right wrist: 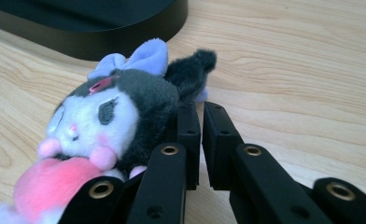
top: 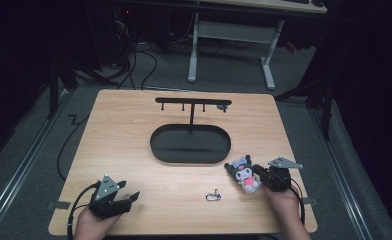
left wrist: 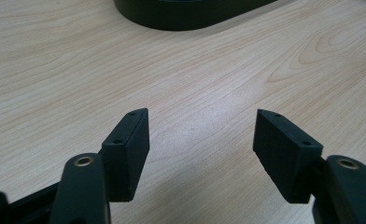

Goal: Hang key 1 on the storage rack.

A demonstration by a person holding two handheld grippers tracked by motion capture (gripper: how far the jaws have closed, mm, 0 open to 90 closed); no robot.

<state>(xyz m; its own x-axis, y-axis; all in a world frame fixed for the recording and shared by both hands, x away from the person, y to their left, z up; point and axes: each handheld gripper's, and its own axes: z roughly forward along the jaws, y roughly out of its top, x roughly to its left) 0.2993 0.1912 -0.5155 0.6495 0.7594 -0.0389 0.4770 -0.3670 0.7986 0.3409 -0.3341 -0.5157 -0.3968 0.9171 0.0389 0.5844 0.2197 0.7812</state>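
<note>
Between tongs and toy [top: 245, 175]: clasp [top: 213, 196].

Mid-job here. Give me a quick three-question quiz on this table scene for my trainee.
1. True or false: the left gripper has its jaws clamped on the metal clasp.
2. Where is the plush toy? A) inside the tray. B) on the table, against the right gripper. C) hanging from a peg.
3. What rises from the back of the black oval tray?

Key:
1. False. Its jaws stand wide apart over bare wood, and the clasp lies apart from them.
2. B.
3. A thin post carrying a pegged crossbar.
</note>
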